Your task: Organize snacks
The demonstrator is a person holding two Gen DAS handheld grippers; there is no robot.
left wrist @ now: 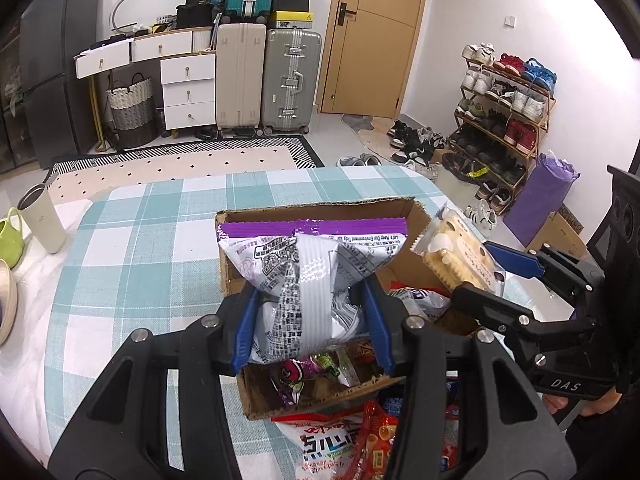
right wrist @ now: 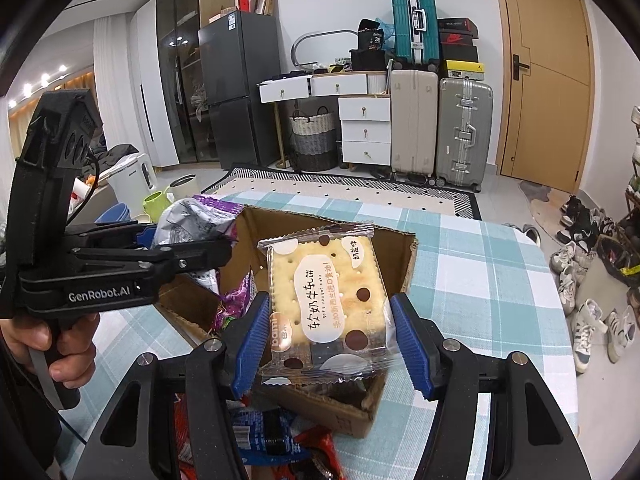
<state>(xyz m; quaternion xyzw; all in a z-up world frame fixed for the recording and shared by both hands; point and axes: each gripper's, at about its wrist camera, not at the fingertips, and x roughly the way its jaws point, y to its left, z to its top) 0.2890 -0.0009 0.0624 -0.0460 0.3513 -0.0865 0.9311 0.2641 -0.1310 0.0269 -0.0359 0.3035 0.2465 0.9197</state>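
My left gripper [left wrist: 310, 320] is shut on a silver and purple snack bag [left wrist: 308, 268] and holds it over an open cardboard box [left wrist: 320, 206] on the checked table. My right gripper [right wrist: 330, 340] is shut on a clear-wrapped cracker packet [right wrist: 326, 304] and holds it above the same box [right wrist: 408, 256]. The right gripper also shows in the left wrist view [left wrist: 486, 270] with the cracker packet [left wrist: 456, 248] over the box's right side. The left gripper shows in the right wrist view [right wrist: 192, 248] with the snack bag [right wrist: 196, 216]. Small snacks lie inside the box.
More snack packs [left wrist: 344, 440] lie on the table in front of the box. A beige tumbler [left wrist: 42, 218] and a green cup [left wrist: 10, 236] stand at the table's left. The checked tablecloth [left wrist: 136, 264] spreads to the left and behind the box. Suitcases, drawers and a shoe rack stand beyond.
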